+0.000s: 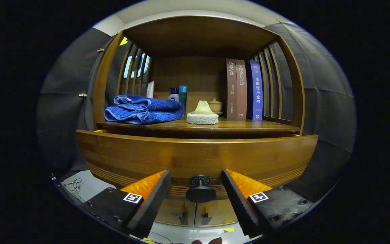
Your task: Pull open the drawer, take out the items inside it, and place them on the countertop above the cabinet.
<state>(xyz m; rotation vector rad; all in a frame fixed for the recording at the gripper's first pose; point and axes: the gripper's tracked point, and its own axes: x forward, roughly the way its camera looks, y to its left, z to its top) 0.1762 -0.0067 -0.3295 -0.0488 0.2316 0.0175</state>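
Centrally, the round dark metal drawer knob (200,189) lies between the spread, empty fingers of the gripper (196,200), projecting toward it from the curved wooden drawer front (195,156).

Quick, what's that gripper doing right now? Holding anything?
Gripper: open, holding nothing; the drawer knob sits between its fingers, untouched.

Three book spines at upper right carry Chinese titles: brown book (231,88) 乌合之众, second brown book (241,89) partly legible, blue book (256,90) 民事 法律适用全书.
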